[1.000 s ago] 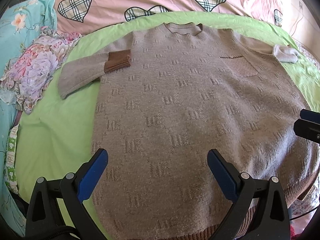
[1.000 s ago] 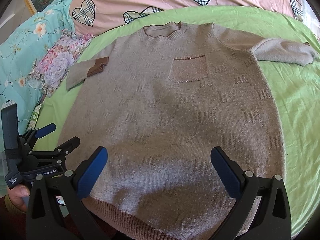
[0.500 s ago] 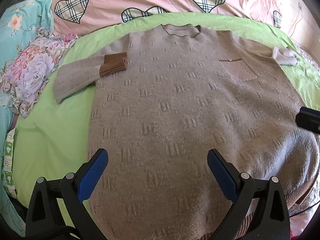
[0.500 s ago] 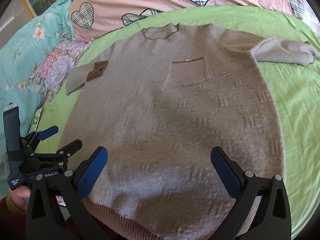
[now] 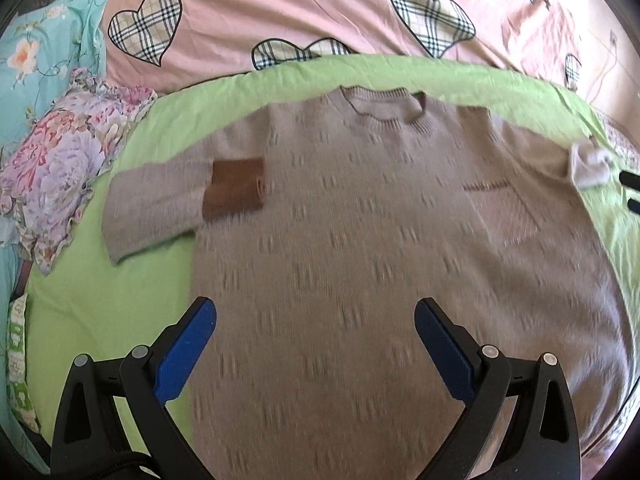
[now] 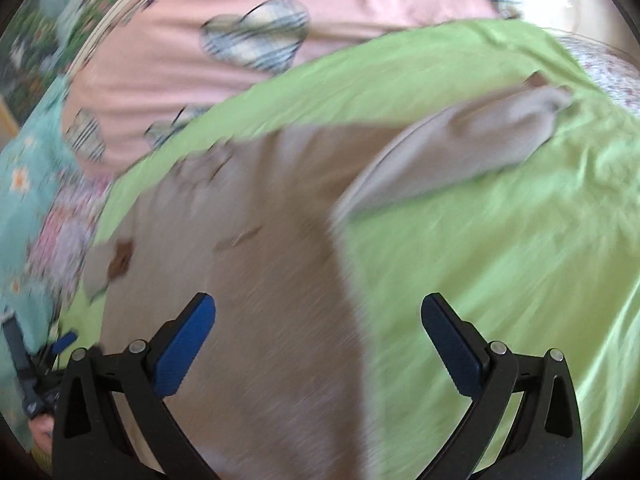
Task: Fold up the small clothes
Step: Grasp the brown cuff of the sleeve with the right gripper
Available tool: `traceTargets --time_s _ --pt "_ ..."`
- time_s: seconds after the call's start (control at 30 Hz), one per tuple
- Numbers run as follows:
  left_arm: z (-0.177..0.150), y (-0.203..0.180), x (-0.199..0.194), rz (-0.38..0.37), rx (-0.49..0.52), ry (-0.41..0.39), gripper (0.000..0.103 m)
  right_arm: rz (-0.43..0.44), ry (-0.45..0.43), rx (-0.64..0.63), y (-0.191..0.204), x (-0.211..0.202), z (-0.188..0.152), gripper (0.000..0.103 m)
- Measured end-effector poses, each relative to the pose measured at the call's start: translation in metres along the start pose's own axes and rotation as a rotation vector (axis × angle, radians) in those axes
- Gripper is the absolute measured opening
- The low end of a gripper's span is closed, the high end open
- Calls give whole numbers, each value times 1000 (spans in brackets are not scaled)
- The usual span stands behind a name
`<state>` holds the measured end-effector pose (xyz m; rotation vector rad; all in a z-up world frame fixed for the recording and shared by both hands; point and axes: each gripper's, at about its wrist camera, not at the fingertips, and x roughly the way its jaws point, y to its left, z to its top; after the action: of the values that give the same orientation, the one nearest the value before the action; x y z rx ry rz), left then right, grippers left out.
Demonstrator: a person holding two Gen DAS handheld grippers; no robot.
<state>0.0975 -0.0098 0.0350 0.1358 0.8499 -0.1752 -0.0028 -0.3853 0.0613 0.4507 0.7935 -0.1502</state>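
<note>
The beige knitted sweater (image 5: 360,264) lies spread flat, front up, on the green sheet (image 5: 92,300) of the bed, filling the middle of the left wrist view with its neckline toward the top of the frame. One sleeve is folded across the chest at centre left, its brown cuff (image 5: 234,192) resting on the body of the garment; this lies as it did half a second ago. The chest pocket (image 5: 504,216) shows at right of centre.

The left gripper (image 5: 316,344) hovers over the lower part of the sweater, fingers (image 5: 184,352) spread wide apart and holding nothing. Its view has pulled slightly back, so the sweater sits lower in the frame than before.

The right gripper (image 6: 318,344) has swung hard to the right since the earlier frame: its picture is now blurred with motion, and the sweater's side edge (image 6: 344,280) runs down the middle, with bare green sheet (image 6: 500,260) filling the right half. The other sleeve (image 6: 460,152) stretches toward the upper right. Its fingers (image 6: 452,352) are also wide apart and empty.

A pink heart-print quilt (image 5: 320,12) lies along the top, a floral pillow (image 5: 60,176) at left.
</note>
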Motion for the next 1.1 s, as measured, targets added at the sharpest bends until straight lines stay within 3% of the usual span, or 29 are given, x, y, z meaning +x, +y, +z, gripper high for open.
traceTargets --time_s 0.1,0.17,0.23,0.4,0.57,0.67,0.73,0.8,0.83,0.87,0.9,1.0,1.1 --pt "13 2 6 10 -6 1 100 -80 -85 42 -47 3 54 101" --pt "20 2 10 13 -12 6 100 -137 -100 82 -76 16 87 94" --pt "22 0 19 15 -16 32 100 -187 -109 120 -100 28 120 87" --pt "25 -4 40 20 -23 84 100 -306 -83 179 -151 68 184 85" --pt "26 -9 57 44 -12 100 100 -346 9 217 -180 114 200 82" --pt "24 -12 66 37 -15 122 100 -440 88 206 -193 136 198 81" --pt "22 -14 70 28 -17 136 100 -436 79 223 -203 139 193 78" --pt "21 -16 73 21 -18 149 100 -460 46 212 -204 134 194 62" --pt "20 -16 73 17 -19 152 100 -451 30 216 -204 131 195 42" --pt "19 -17 74 12 -20 155 100 -423 16 231 -205 127 195 15" --pt "18 -16 74 7 -23 156 100 -394 6 245 -205 121 195 10" --pt "17 -15 72 -5 -38 154 100 -312 -30 214 -189 113 195 9" --pt "15 -12 68 -21 -55 147 100 -136 -70 191 -159 101 190 8"
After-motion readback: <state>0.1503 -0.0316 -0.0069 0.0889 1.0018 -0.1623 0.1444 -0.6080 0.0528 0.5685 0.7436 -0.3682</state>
